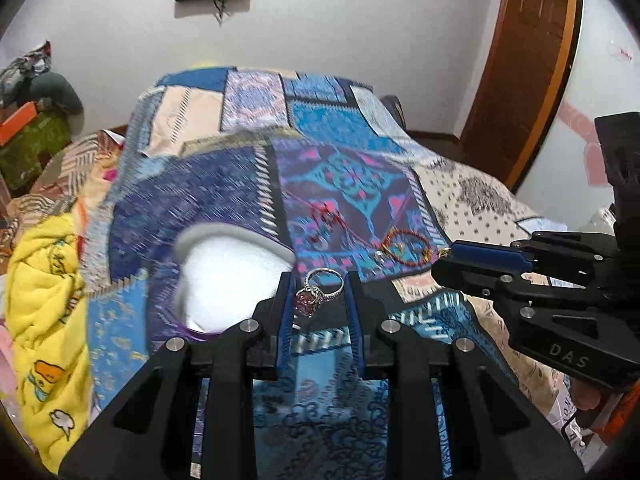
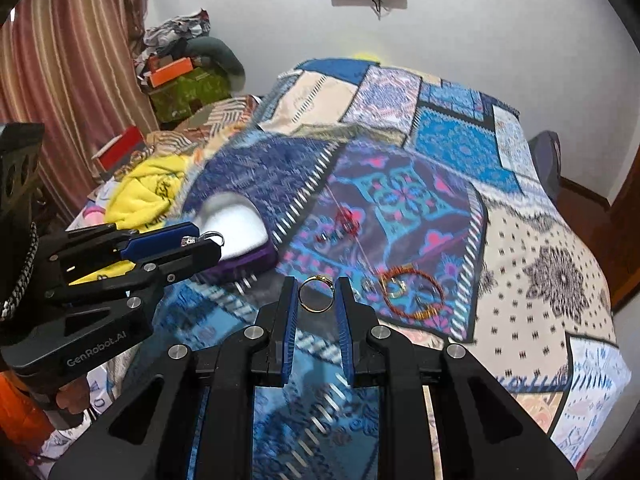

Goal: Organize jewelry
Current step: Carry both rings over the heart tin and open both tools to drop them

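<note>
Rings, silver pink-stoned (image 1: 320, 292) and plain gold (image 2: 317, 294), sit clamped in jaws.

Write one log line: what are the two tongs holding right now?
left tongs: shut on silver ring with pink stone | right tongs: shut on gold ring | heart-shaped box: open on bedspread
</note>
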The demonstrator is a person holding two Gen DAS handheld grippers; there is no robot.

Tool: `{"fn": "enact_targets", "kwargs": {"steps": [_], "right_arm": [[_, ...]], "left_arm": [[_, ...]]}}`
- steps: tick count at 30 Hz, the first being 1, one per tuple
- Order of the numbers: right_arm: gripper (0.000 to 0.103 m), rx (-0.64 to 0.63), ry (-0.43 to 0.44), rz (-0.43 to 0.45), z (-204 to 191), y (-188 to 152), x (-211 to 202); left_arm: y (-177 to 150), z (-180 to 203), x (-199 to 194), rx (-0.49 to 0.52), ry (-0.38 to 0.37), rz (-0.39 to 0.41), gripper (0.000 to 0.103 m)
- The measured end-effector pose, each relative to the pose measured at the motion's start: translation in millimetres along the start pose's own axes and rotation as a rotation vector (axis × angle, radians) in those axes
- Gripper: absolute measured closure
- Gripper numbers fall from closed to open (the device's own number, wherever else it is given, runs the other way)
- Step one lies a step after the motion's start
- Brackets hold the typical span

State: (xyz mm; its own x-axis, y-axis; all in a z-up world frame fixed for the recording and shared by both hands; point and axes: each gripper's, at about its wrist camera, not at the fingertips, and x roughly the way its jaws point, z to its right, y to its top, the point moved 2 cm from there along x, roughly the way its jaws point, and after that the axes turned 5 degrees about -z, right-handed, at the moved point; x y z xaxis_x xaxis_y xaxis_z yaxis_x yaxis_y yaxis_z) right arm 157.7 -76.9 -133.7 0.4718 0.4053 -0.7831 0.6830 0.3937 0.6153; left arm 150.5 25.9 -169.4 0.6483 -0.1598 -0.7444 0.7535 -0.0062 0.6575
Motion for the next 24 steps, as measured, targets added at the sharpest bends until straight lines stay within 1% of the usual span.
{"fn": "enact_targets", "kwargs": {"steps": [7, 11, 15, 19, 24], "right_arm": [[0.086, -0.024, 0.036, 0.045, -16, 23, 0], [0.086, -0.040, 0.061, 0.055, -25, 35, 7], [0.086, -0.055, 0.081, 0.045, -33, 41, 18], [0.086, -0.068, 0.110, 0.002, -42, 45, 38], [0.086, -0.073, 0.144, -0.051, -46, 48, 61]], "left_arm": [[9, -20, -19, -0.032, 0.038, 0.061, 0.079], [11, -36, -21, -0.057, 0.061, 0.074, 0.079], [10, -48, -16, -0.059, 0.084, 0.057, 0.079], [5, -60, -2, -0.062, 0.095, 0.020, 0.079], [-4, -68, 13, -0.073, 0.080, -0.023, 0.079]]}}
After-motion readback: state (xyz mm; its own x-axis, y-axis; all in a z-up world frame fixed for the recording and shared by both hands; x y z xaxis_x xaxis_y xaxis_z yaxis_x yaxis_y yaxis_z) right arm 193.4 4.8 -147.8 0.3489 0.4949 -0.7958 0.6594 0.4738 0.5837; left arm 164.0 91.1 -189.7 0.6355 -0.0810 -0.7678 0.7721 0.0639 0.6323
